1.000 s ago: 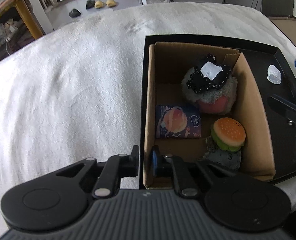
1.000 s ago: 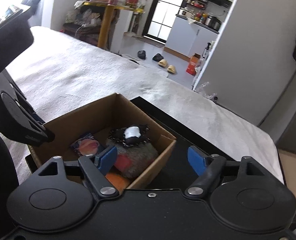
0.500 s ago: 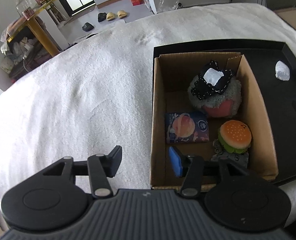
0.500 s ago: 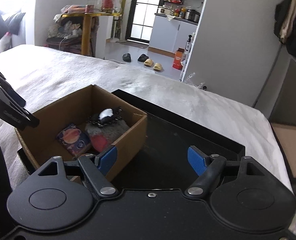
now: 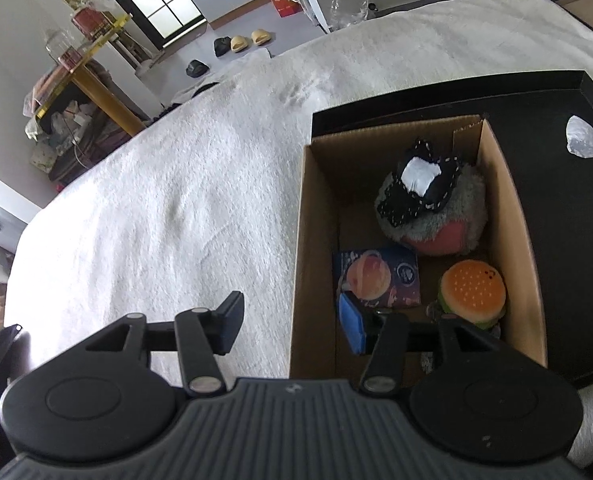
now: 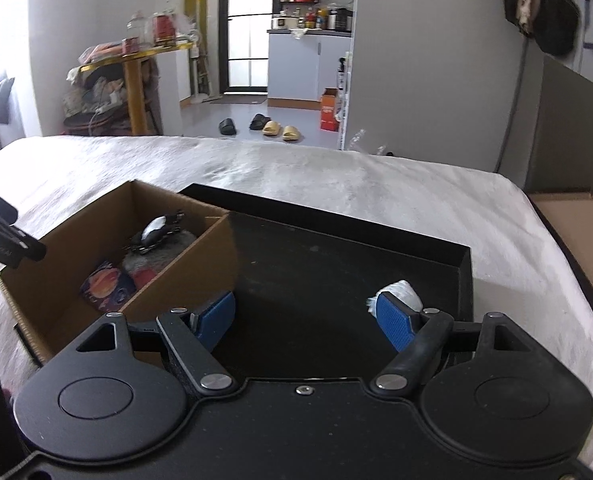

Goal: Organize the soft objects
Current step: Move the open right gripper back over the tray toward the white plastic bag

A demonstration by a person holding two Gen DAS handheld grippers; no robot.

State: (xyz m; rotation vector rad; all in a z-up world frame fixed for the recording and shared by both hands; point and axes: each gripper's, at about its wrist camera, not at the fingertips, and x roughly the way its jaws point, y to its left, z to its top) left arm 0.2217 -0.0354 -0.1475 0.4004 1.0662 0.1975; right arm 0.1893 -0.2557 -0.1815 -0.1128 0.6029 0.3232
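A second ago the left gripper (image 5: pixel 292 322) was clenched on the near wall of the cardboard box (image 5: pixel 300 240); now its jaws stand released, straddling that wall without touching. Ahead of them lie three soft toys: one burger (image 5: pixel 472 292), one grey plush (image 5: pixel 436 204), one flat packet (image 5: pixel 378 278). The right gripper (image 6: pixel 306 320) gapes empty over the black tray (image 6: pixel 328 272), one white wad (image 6: pixel 400 292) just behind its right finger.
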